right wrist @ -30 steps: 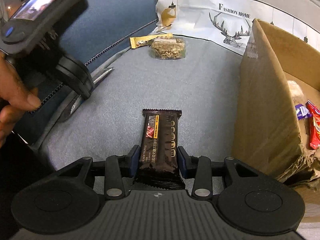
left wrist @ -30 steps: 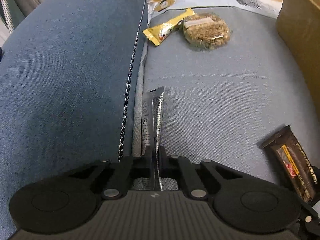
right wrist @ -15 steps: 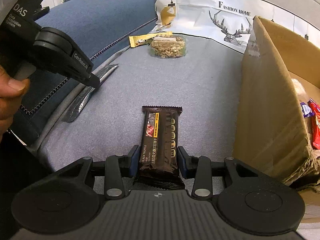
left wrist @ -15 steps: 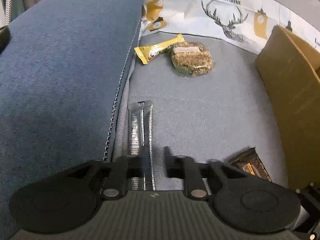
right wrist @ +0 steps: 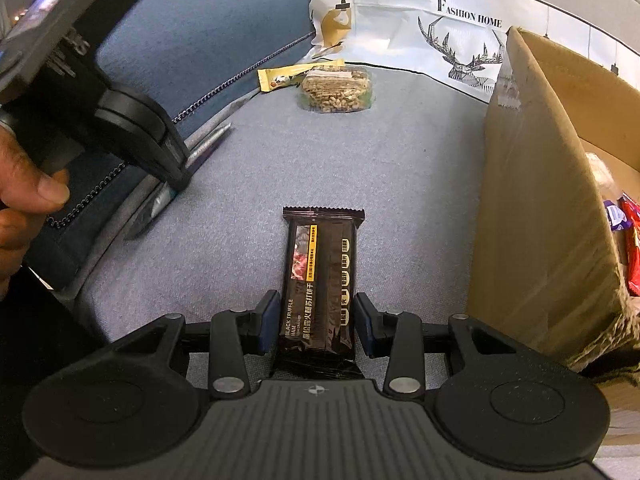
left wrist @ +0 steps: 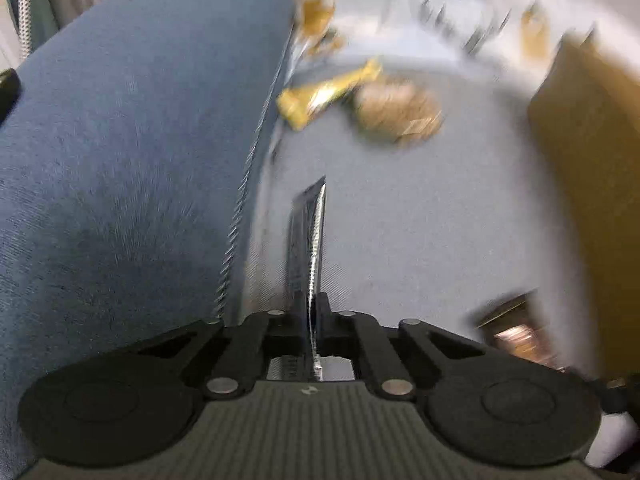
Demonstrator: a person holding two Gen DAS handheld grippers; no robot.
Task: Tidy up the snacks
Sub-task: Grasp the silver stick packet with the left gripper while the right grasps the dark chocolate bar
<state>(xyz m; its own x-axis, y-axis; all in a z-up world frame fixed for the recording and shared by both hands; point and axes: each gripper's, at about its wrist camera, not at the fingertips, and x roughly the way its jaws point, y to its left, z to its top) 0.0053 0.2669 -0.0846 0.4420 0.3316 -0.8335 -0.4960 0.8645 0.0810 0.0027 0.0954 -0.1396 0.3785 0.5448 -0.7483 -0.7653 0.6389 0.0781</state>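
Silver foil stick sachet [left wrist: 310, 240] is seen pinched edge-on in the left claw [left wrist: 310, 312], beside the dark blue sofa cushion [left wrist: 120, 152], its long axis running straight ahead of the fingers. Further right, the dark brown wrapped cracker bar [right wrist: 320, 280] is laid flat on the grey-blue sofa seat [right wrist: 400, 168], lengthwise between the fingers of the right claw [right wrist: 318, 322], which is held wide with a gap on each side. The brown cardboard box [right wrist: 536, 200], already holding snacks, is found just right of it, so the right hand is judged nearer.

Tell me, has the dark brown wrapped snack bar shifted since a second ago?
No. The dark brown wrapped snack bar lies equally near the cardboard box.
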